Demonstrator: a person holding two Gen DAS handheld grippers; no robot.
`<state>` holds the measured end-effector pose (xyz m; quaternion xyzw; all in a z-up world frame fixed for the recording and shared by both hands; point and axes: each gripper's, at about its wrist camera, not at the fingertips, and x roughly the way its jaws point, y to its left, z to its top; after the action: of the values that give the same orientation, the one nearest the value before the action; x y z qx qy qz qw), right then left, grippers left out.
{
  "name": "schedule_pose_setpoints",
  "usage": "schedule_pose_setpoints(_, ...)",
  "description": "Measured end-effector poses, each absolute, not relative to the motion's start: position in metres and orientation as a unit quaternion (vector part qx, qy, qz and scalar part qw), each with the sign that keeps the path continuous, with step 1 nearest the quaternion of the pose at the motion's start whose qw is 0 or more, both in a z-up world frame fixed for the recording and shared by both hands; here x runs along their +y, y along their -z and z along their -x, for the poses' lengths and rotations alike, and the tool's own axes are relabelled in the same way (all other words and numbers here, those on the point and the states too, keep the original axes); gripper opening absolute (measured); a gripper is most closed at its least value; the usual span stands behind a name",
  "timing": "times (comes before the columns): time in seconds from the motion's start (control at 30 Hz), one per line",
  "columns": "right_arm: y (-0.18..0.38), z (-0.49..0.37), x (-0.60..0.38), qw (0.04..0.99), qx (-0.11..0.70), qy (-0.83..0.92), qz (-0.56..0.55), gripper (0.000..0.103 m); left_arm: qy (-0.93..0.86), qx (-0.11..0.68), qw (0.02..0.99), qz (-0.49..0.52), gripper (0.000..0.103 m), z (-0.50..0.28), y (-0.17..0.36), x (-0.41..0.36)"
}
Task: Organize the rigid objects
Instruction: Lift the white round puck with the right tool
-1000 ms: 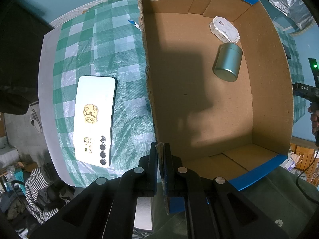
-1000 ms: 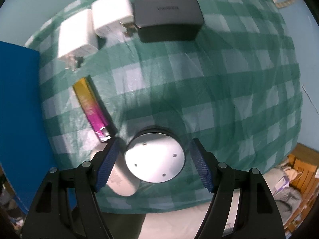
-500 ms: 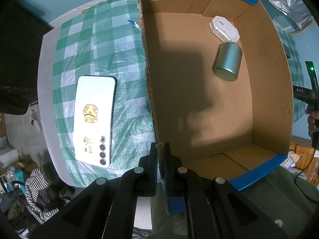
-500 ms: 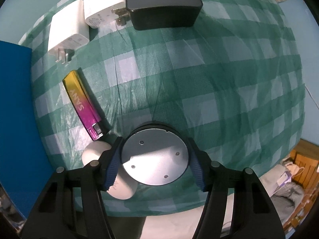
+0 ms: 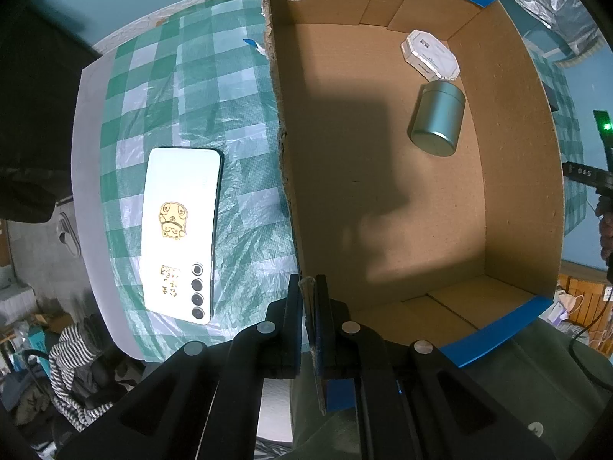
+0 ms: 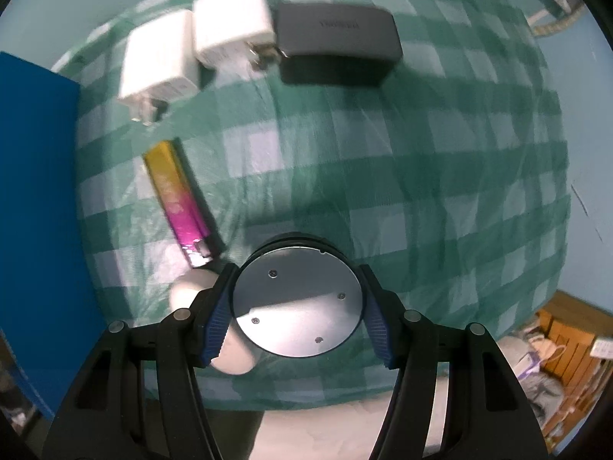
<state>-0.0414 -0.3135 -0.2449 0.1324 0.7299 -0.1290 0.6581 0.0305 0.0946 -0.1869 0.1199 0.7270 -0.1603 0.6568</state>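
Note:
My left gripper (image 5: pixel 308 299) is shut on the near left wall of the open cardboard box (image 5: pixel 287 176). Inside the box lie a green metal tin (image 5: pixel 436 117) and a white octagonal case (image 5: pixel 429 53) at the far right. A white phone (image 5: pixel 180 230) lies face down on the checked cloth left of the box. My right gripper (image 6: pixel 297 306) is shut on a round silver disc (image 6: pixel 297 303), held above the cloth. A yellow-pink lighter (image 6: pixel 178 199) and a white oval object (image 6: pixel 191 291) lie left of the disc.
Two white chargers (image 6: pixel 157 63) (image 6: pixel 231 28) and a black power adapter (image 6: pixel 337 44) lie at the far side of the green checked cloth (image 6: pixel 421 153). The box's blue outer wall (image 6: pixel 34 191) stands at the left. The table edge is near the bottom of both views.
My right gripper closed on the silver disc and has lifted it off the cloth; the view is blurred with motion. The left gripper and box have not moved.

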Motion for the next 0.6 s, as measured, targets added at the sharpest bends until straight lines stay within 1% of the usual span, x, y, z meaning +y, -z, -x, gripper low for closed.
schedule_pose_setpoints(0.43,0.177,0.001,-0.284,0.697,0.706,0.069,-0.105,0.062,0.161,0.727,0.656,-0.123,0.005,-0.030,0.187,0.093)
schedule_pose_setpoints(0.6,0.158,-0.010,-0.277,0.709,0.698,0.048,-0.085,0.062,0.162,0.726,0.656,-0.125,0.005,-0.030,0.188,0.091)
